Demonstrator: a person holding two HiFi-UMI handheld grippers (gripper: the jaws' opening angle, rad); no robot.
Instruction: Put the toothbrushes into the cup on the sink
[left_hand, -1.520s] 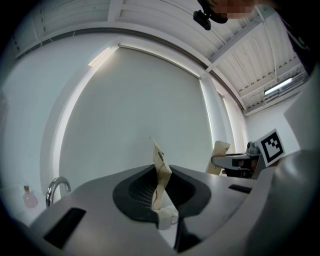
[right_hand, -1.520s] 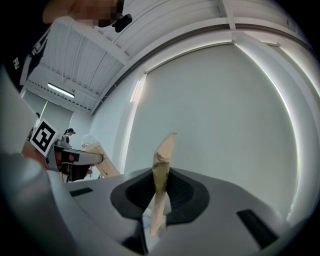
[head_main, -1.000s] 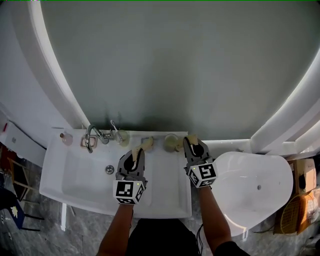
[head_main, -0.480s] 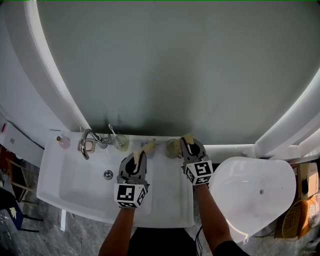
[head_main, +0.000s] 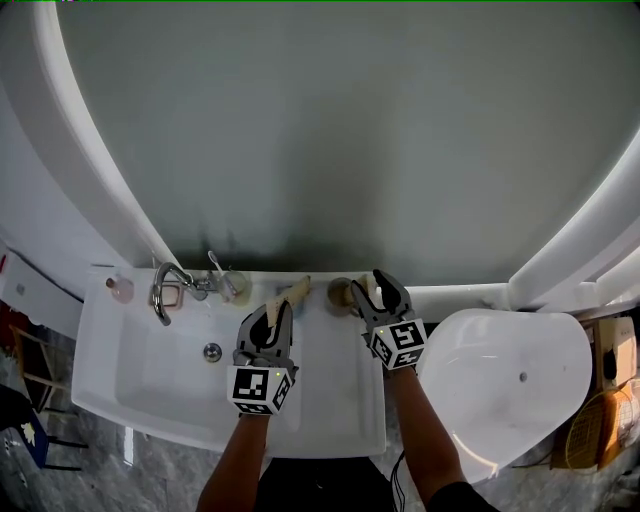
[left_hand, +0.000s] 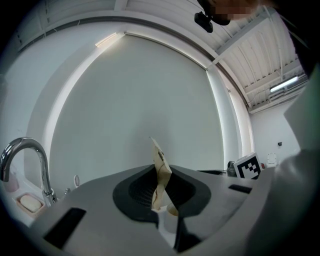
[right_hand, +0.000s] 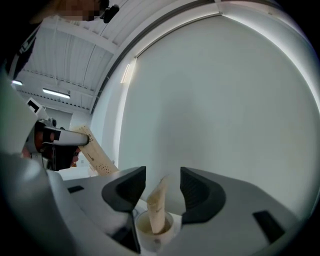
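My right gripper (head_main: 371, 290) hovers over the small cup (head_main: 342, 293) on the sink's back ledge. Its jaws are opening. A beige paper-wrapped toothbrush (right_hand: 157, 207) stands in the cup (right_hand: 154, 231) between the spread pads, touching neither. In its own view the right gripper (right_hand: 162, 184) looks down onto the cup's rim. My left gripper (head_main: 281, 306) is just left of the cup, shut on a second wrapped toothbrush (head_main: 296, 290). That toothbrush (left_hand: 161, 172) sticks up from the closed left gripper (left_hand: 161, 192). It also shows as a toothbrush (right_hand: 97, 156) at the right gripper view's left.
The white sink (head_main: 140, 375) has a chrome faucet (head_main: 160, 288), a soap dish (head_main: 172, 296), a pink bottle (head_main: 118, 290) and another small cup (head_main: 232, 286) on its back ledge. A white rounded fixture (head_main: 510, 375) stands to the right. A large mirror (head_main: 330, 130) rises behind.
The right gripper's jaws have opened and let go of the toothbrush, which now stands in the cup. The left gripper stays shut on its toothbrush, nearly still.
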